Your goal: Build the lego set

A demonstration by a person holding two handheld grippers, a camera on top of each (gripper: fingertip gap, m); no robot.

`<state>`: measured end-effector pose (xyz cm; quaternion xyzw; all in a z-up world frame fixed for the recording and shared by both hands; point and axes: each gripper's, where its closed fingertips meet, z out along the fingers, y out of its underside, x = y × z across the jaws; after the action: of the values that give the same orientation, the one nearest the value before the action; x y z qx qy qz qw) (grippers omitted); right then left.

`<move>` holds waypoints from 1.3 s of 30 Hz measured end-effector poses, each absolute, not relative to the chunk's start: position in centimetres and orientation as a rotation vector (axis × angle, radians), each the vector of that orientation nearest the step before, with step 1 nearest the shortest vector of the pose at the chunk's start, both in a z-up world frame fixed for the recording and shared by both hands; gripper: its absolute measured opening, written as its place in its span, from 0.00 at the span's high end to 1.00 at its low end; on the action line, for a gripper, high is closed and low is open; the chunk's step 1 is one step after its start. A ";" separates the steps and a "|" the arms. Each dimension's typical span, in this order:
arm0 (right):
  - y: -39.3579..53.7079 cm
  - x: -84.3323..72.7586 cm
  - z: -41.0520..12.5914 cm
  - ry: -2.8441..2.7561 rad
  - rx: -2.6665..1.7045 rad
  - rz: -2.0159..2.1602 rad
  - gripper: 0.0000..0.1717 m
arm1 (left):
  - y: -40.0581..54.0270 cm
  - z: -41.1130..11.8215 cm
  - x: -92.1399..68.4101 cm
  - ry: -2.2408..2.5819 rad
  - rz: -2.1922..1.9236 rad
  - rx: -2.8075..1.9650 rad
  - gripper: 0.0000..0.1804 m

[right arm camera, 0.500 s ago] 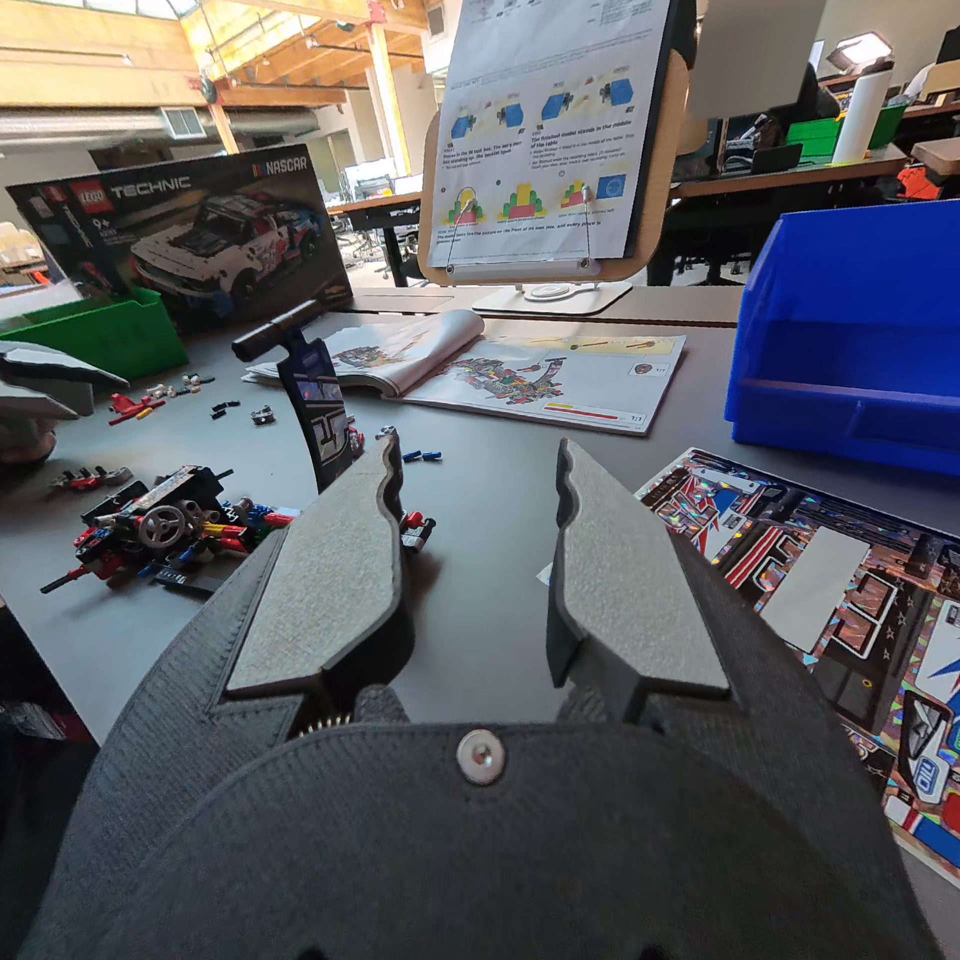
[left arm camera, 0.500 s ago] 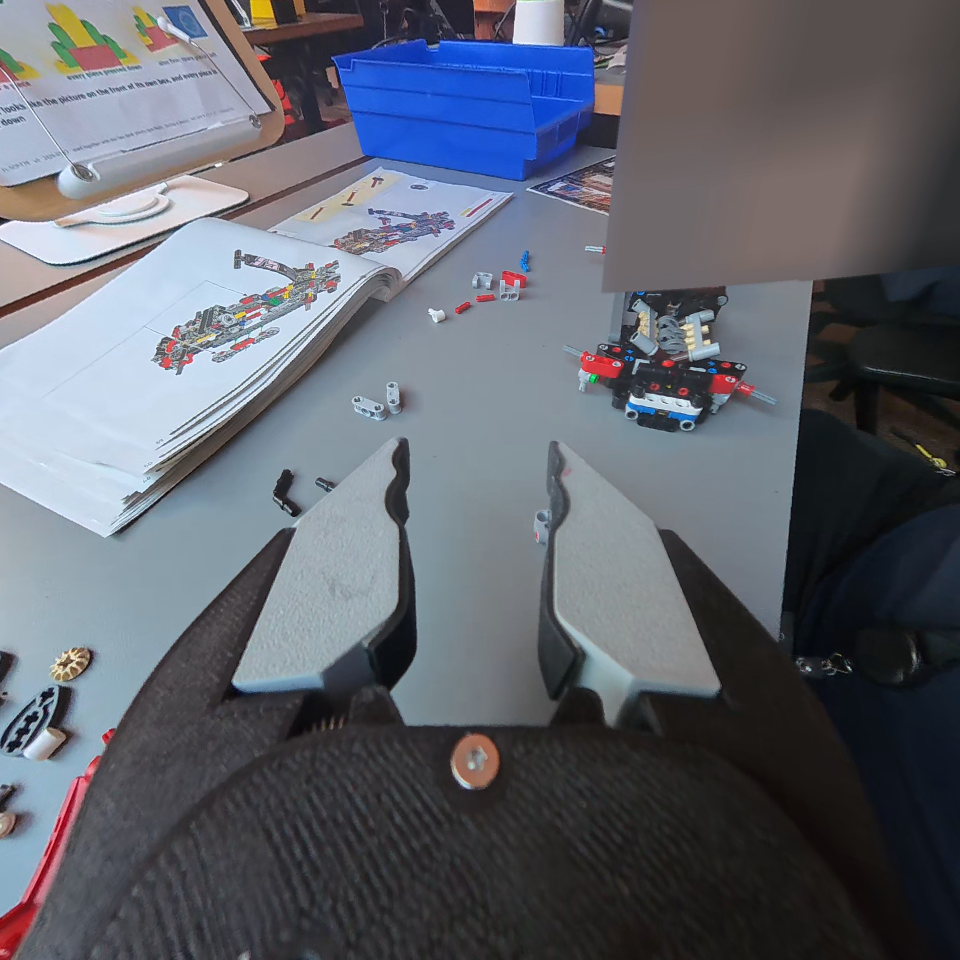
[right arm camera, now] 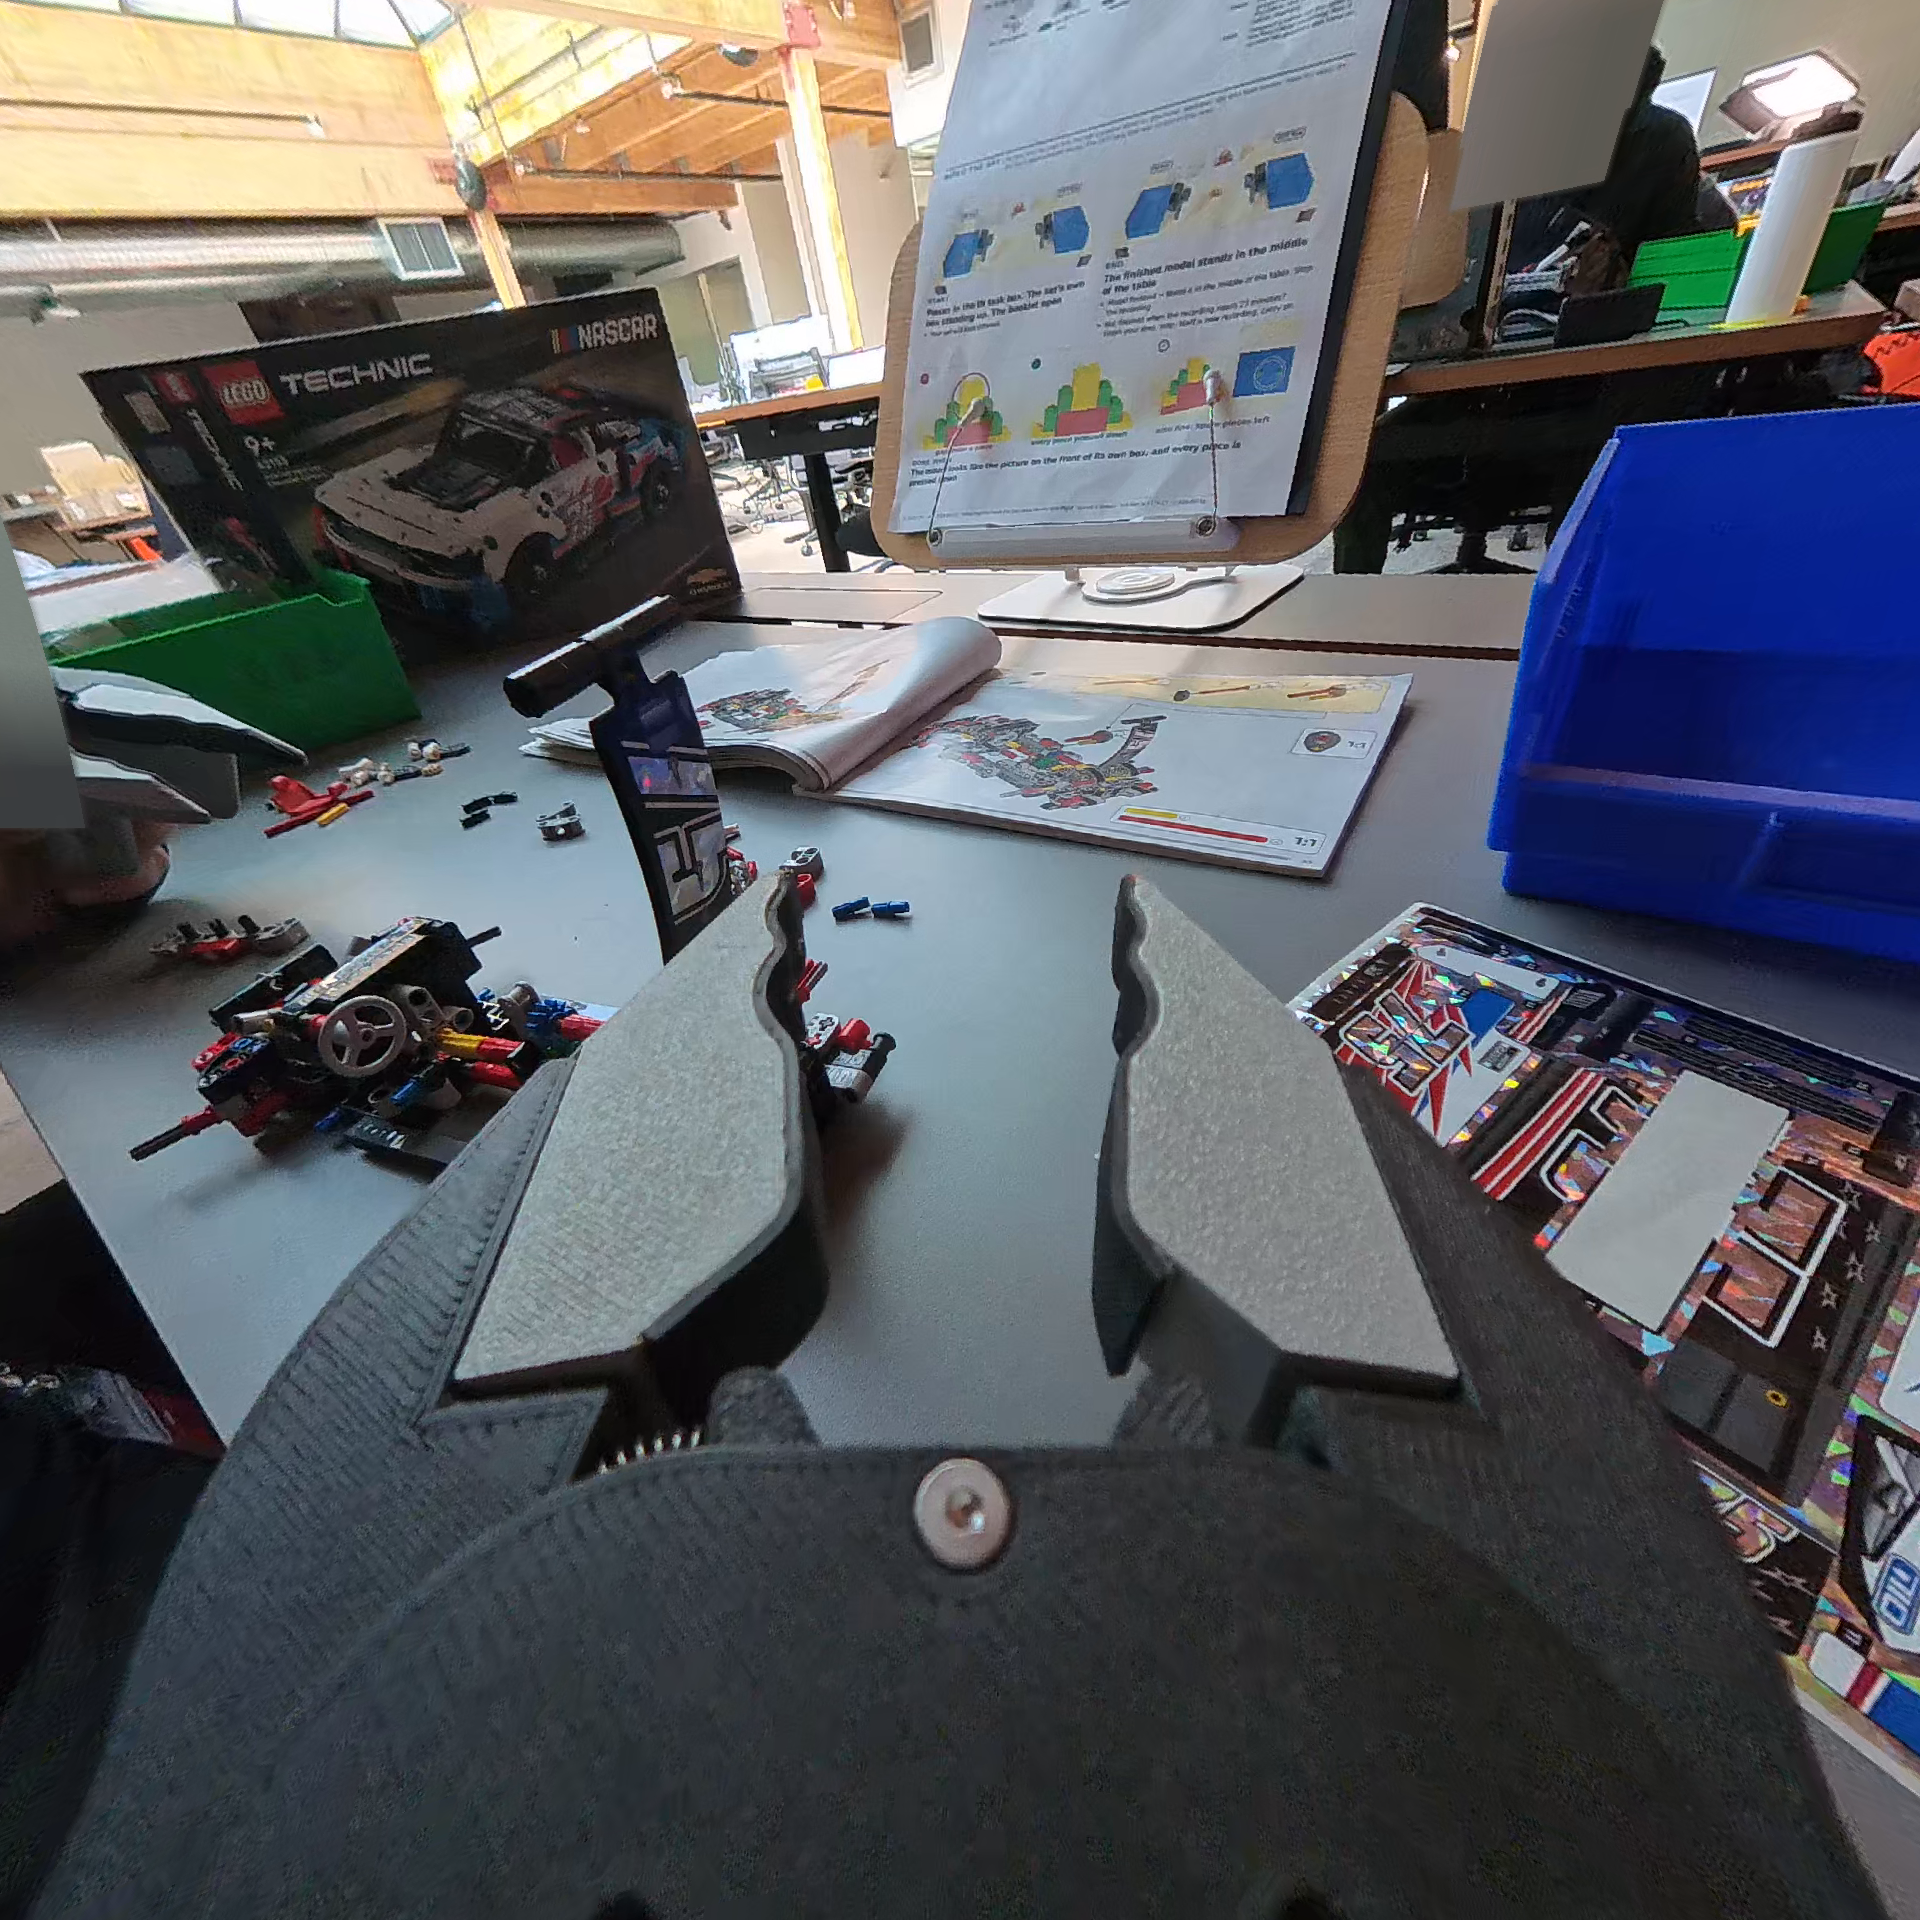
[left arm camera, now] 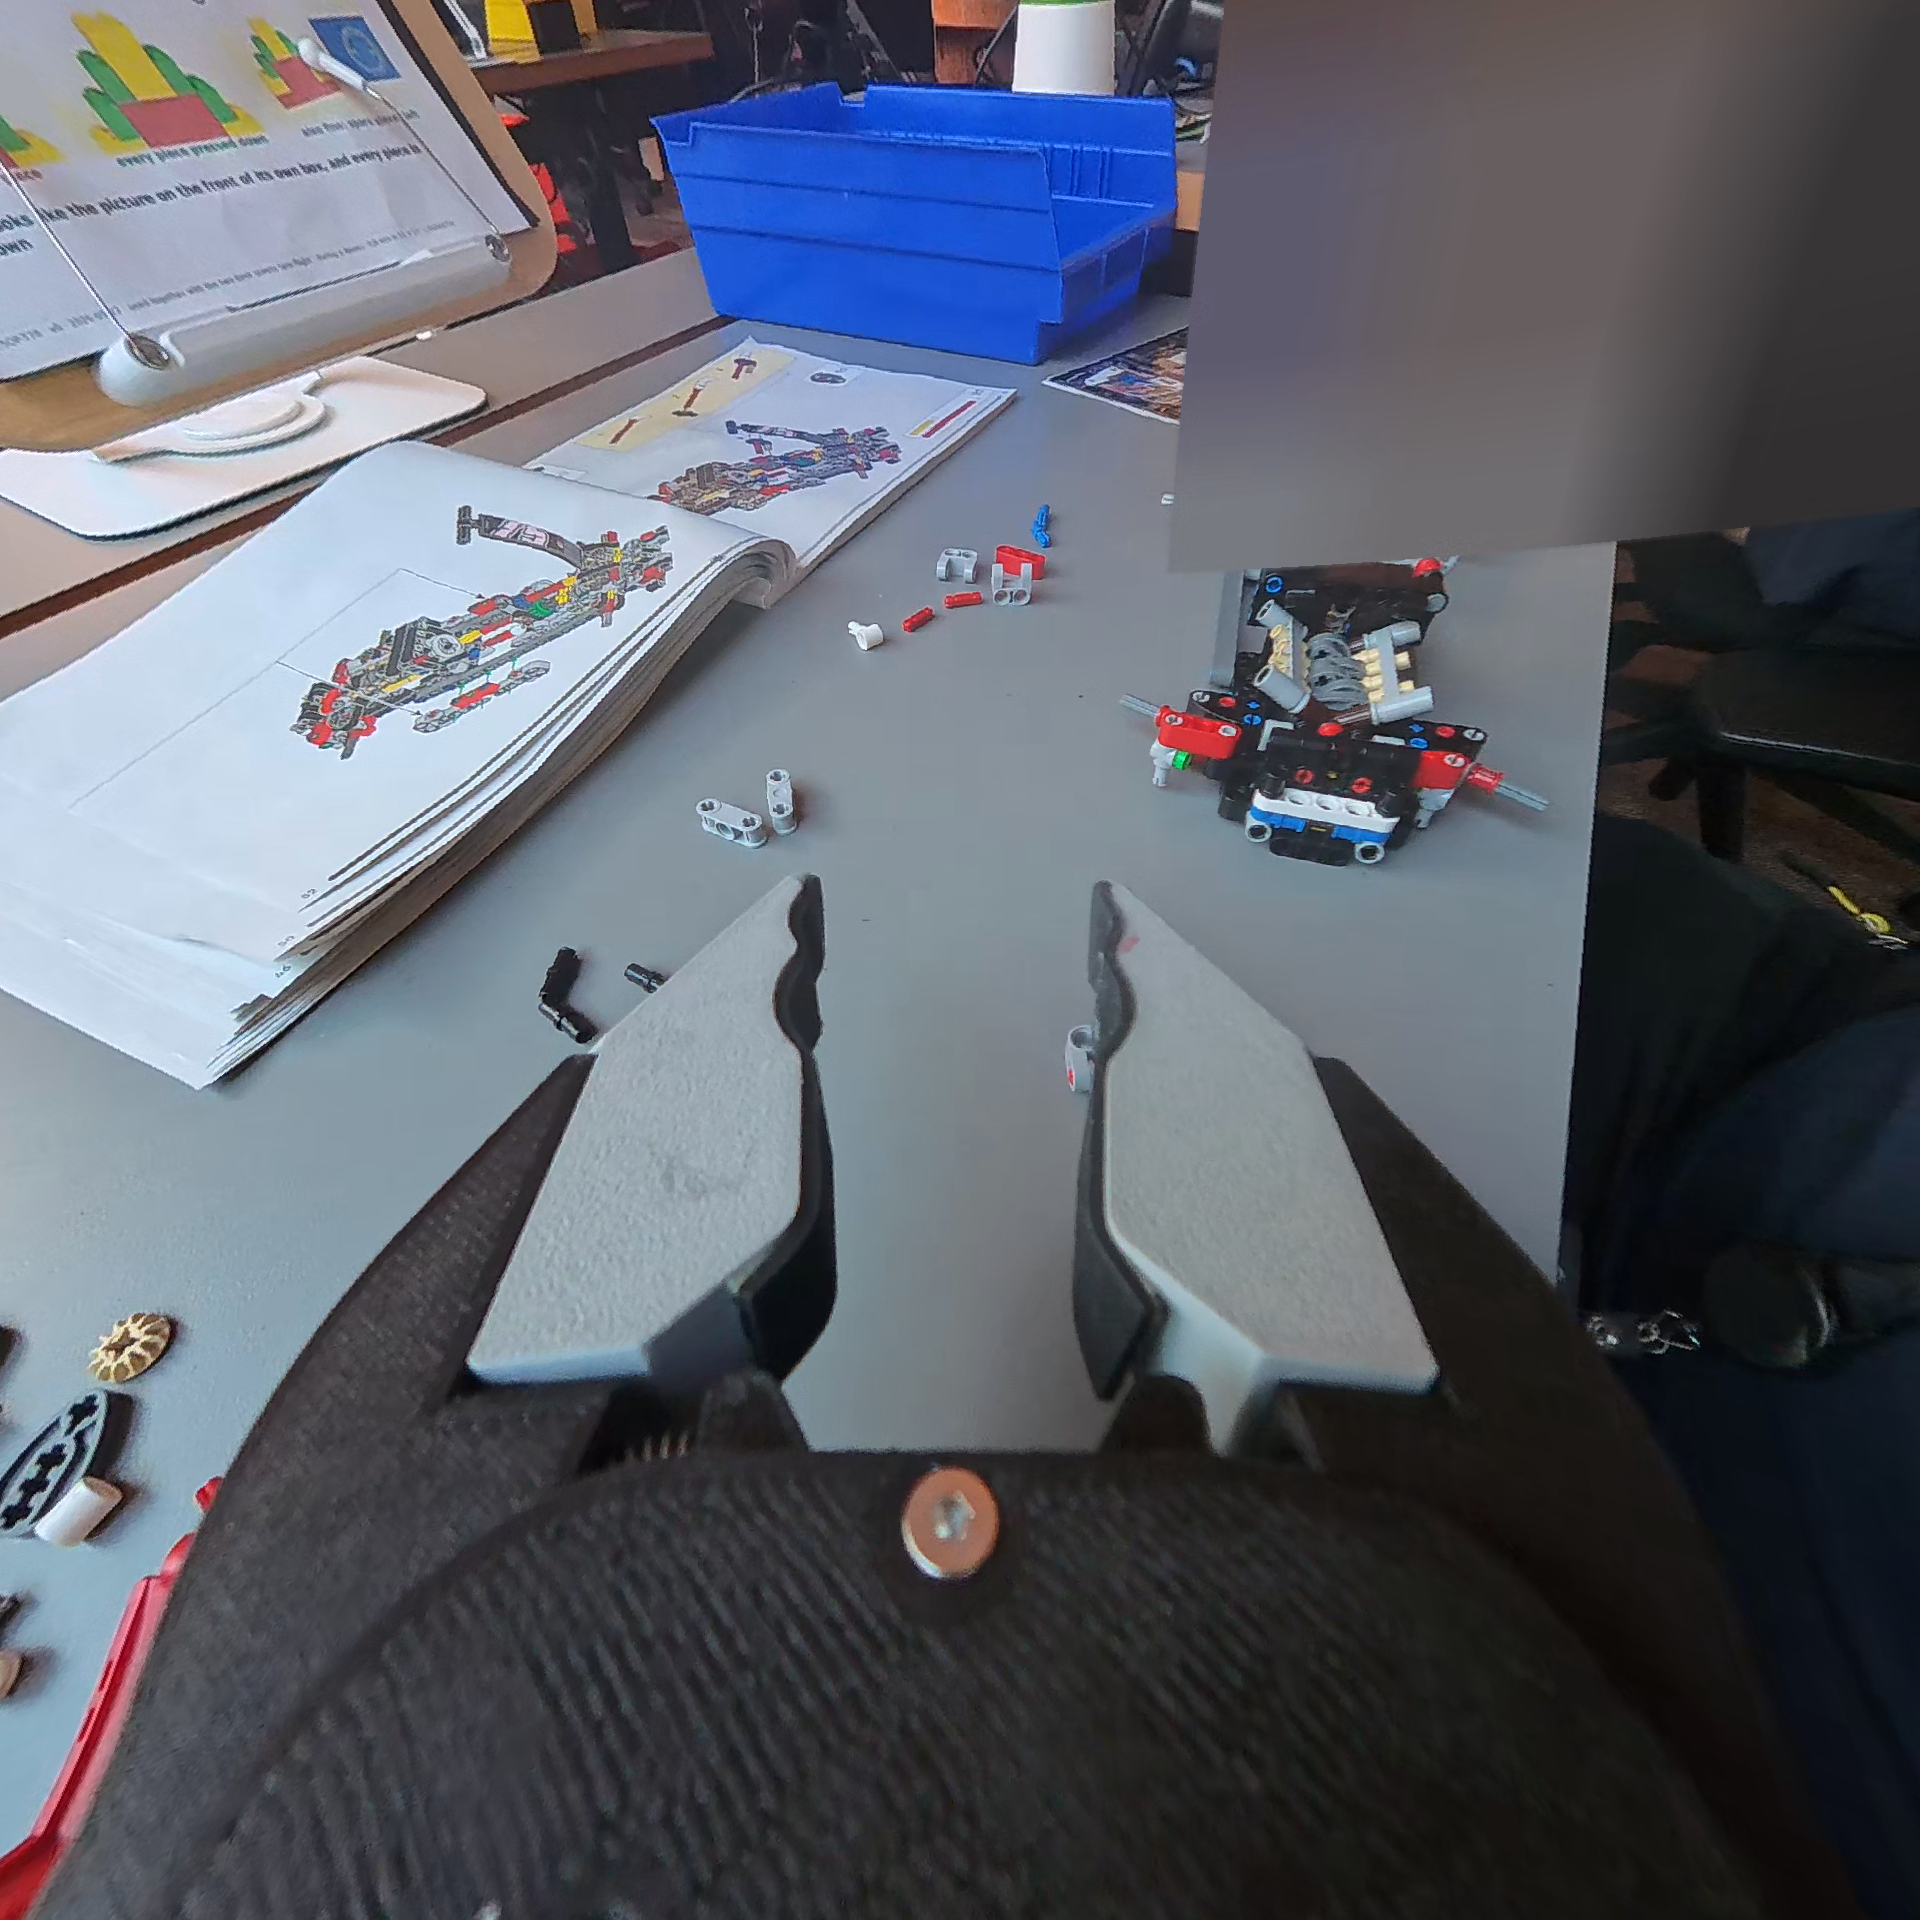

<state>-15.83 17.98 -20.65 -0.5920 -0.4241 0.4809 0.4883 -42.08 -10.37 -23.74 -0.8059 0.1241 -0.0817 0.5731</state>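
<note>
Left wrist view: the left gripper (left arm camera: 956, 904) hangs at frame centre above the grey table (left arm camera: 935, 727), fingers well apart, grasp bare, a small grey piece (left arm camera: 1078, 1055) beside its right finger. Right gripper (right arm camera: 951, 904) likewise gapes bare, the partly built model (right arm camera: 353, 1039) at its left.

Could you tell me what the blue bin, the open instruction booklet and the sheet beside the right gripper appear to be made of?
Blue bin: likely moulded plastic, smooth and slightly glossy, with ribbed walls. Open instruction booklet: paper, matte printed pages stacked thick, with one leaf curling up at the spine. Sheet beside the right gripper: probably a foil-backed sticker sheet, since it glitters in rainbow flecks; one pale blank patch looks peeled.
</note>
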 end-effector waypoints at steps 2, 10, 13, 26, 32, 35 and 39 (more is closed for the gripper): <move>18.0 -15.8 -20.6 -1.030 -1.438 1.171 0.67 | -10.4 -23.7 -42.0 0.295 -0.195 -1.889 0.73; 17.5 -16.1 -20.8 -1.066 -1.435 1.186 0.68 | -10.4 -23.9 -41.7 0.317 -0.197 -1.897 0.73; 17.3 -16.2 -21.0 -1.087 -1.434 1.168 0.68 | -10.4 -24.0 -41.6 0.326 -0.190 -1.904 0.73; 17.4 -16.5 -21.5 -1.104 -1.464 1.129 0.75 | -10.0 -24.3 -41.8 0.370 -0.027 -1.914 0.74; 17.4 -16.5 -21.5 -1.099 -1.472 1.135 0.75 | -9.8 -24.3 -43.1 0.273 0.000 -1.929 0.74; 17.4 -16.3 -21.4 -1.085 -1.474 1.158 0.75 | -9.8 -23.8 -43.9 0.208 -0.015 -1.908 0.75; 17.7 -16.2 -21.2 -1.058 -1.489 1.202 0.75 | -9.9 -23.6 -44.2 0.173 -0.050 -1.899 0.74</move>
<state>-16.18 17.68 -21.25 -0.6047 -0.4298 0.4884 0.4595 -44.20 -9.86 -23.64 -0.8120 0.0741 -0.0216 0.5785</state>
